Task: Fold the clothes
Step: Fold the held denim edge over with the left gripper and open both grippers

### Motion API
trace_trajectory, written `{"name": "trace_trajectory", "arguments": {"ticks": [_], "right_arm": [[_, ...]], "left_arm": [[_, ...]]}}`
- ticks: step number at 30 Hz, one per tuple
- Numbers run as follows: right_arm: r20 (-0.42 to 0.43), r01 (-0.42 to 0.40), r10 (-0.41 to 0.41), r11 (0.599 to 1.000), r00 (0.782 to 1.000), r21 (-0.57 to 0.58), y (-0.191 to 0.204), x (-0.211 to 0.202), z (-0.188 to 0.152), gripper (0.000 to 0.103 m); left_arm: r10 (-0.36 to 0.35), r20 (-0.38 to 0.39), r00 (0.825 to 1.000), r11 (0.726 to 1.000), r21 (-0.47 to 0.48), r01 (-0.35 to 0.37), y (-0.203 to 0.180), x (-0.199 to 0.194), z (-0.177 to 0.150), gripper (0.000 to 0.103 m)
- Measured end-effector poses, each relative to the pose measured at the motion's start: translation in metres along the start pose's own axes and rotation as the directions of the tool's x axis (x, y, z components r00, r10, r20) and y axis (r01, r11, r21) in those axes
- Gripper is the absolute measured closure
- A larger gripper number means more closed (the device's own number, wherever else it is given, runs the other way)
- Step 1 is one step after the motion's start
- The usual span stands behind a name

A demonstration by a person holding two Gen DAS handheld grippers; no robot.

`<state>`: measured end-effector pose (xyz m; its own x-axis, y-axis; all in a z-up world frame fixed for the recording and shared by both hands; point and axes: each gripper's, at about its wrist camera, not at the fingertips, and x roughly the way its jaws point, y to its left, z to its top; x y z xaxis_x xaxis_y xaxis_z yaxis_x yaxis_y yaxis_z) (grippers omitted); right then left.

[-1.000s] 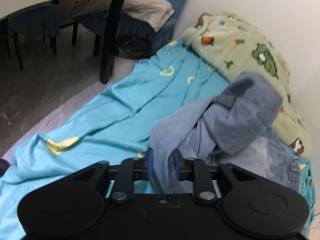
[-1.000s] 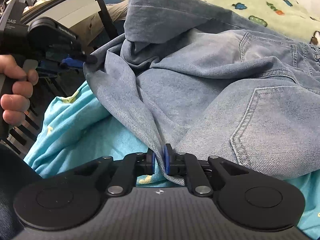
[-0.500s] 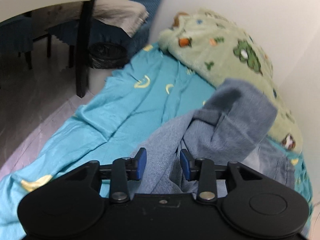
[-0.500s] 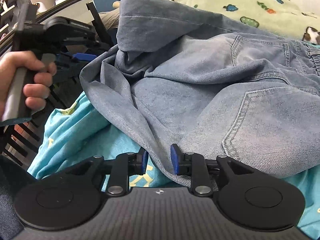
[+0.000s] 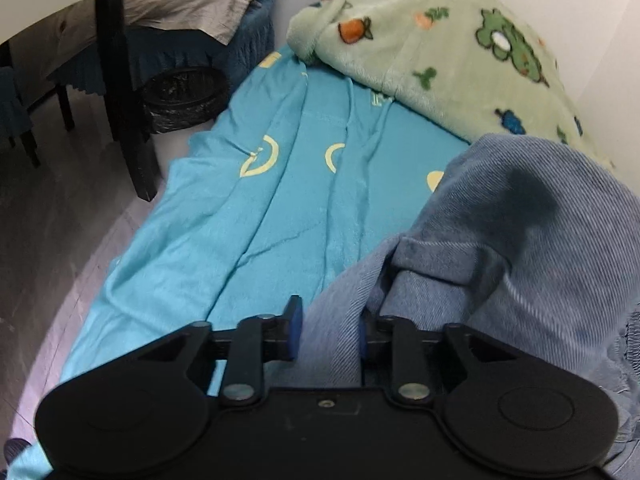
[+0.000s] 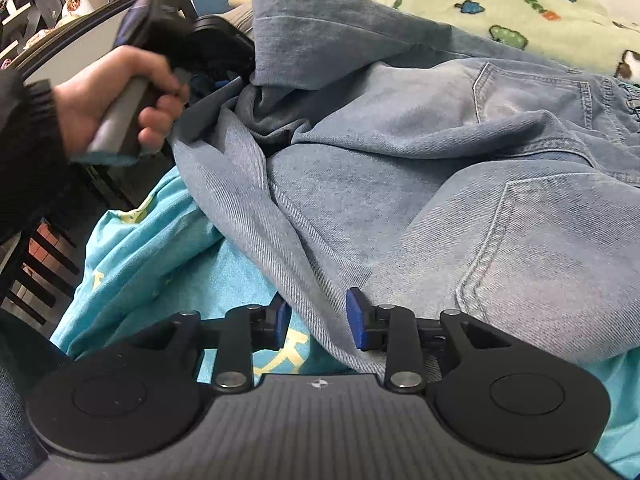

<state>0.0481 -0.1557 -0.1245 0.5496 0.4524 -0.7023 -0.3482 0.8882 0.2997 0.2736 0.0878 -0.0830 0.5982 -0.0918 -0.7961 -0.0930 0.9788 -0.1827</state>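
Blue denim jeans lie bunched on a turquoise sheet, back pockets up. In the left wrist view a folded leg of the jeans fills the right side. My left gripper is open, with denim lying loose between its blue pads. My right gripper is open too, and the jeans' edge lies between its pads. In the right wrist view a hand holds the left gripper at the far end of the jeans.
A green cartoon-print blanket lies along the wall behind the jeans. A black table leg, a dark bin and chairs stand on the floor left of the bed. The bed edge runs along the left.
Both grippers were shut on the jeans a second ago and have opened, letting go. The left gripper has moved closer over the jeans.
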Motion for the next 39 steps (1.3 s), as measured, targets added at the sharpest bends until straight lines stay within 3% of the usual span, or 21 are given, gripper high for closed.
{"name": "trace_trajectory", "arguments": {"ticks": [3, 7, 12, 14, 20, 23, 25, 29, 32, 34, 36, 39], "right_arm": [[-0.003, -0.004, 0.004, 1.0, 1.0, 0.001, 0.0, 0.003, 0.001, 0.071], [-0.007, 0.003, -0.003, 1.0, 1.0, -0.002, 0.0, 0.005, -0.001, 0.071], [0.005, 0.02, -0.02, 1.0, 1.0, -0.015, 0.001, 0.001, -0.003, 0.071], [0.012, 0.018, -0.018, 1.0, 1.0, -0.009, -0.001, -0.001, -0.003, 0.071], [0.02, -0.001, 0.0, 0.999, 1.0, 0.043, -0.011, -0.006, -0.004, 0.071], [-0.01, 0.007, -0.007, 0.999, 1.0, 0.045, -0.014, -0.002, -0.007, 0.071], [-0.022, 0.012, -0.011, 0.999, 1.0, 0.04, -0.015, 0.0, -0.009, 0.071], [-0.017, 0.003, -0.002, 0.998, 1.0, 0.06, -0.018, -0.006, -0.009, 0.071], [-0.014, 0.001, 0.0, 0.997, 1.0, 0.073, -0.019, -0.008, -0.008, 0.07], [-0.01, 0.005, -0.004, 0.998, 1.0, 0.065, -0.017, -0.01, -0.007, 0.069], [-0.006, 0.009, -0.009, 0.998, 1.0, 0.054, -0.015, -0.011, -0.004, 0.069], [-0.001, -0.002, 0.002, 0.998, 1.0, 0.058, -0.016, -0.009, -0.001, 0.069]], "left_arm": [[0.006, 0.045, 0.999, 1.0, 0.002, -0.006, 0.001, -0.014, 0.004, 0.1], [-0.052, 0.13, 0.99, 0.994, -0.089, 0.064, 0.013, -0.069, -0.003, 0.1], [-0.117, 0.237, 0.965, 0.965, -0.203, 0.166, 0.029, -0.141, -0.014, 0.1], [-0.1, 0.264, 0.959, 0.954, -0.248, 0.168, 0.04, -0.163, -0.025, 0.1], [0.073, 0.143, 0.987, 0.924, -0.383, -0.013, 0.097, -0.154, -0.073, 0.1], [0.052, 0.052, 0.997, 0.888, -0.46, -0.022, 0.119, -0.132, -0.089, 0.1], [0.02, 0.066, 0.998, 0.877, -0.48, 0.014, 0.123, -0.133, -0.086, 0.099], [0.016, 0.121, 0.992, 0.905, -0.424, 0.037, 0.11, -0.148, -0.071, 0.087], [-0.013, 0.192, 0.981, 0.943, -0.323, 0.076, 0.095, -0.159, -0.061, 0.058], [-0.057, 0.217, 0.974, 0.97, -0.217, 0.105, 0.082, -0.155, -0.051, 0.049], [-0.062, 0.159, 0.985, 0.994, -0.076, 0.075, 0.065, -0.131, -0.039, 0.048], [-0.059, 0.049, 0.997, 0.994, 0.094, 0.055, 0.043, -0.085, -0.023, 0.049]]}}
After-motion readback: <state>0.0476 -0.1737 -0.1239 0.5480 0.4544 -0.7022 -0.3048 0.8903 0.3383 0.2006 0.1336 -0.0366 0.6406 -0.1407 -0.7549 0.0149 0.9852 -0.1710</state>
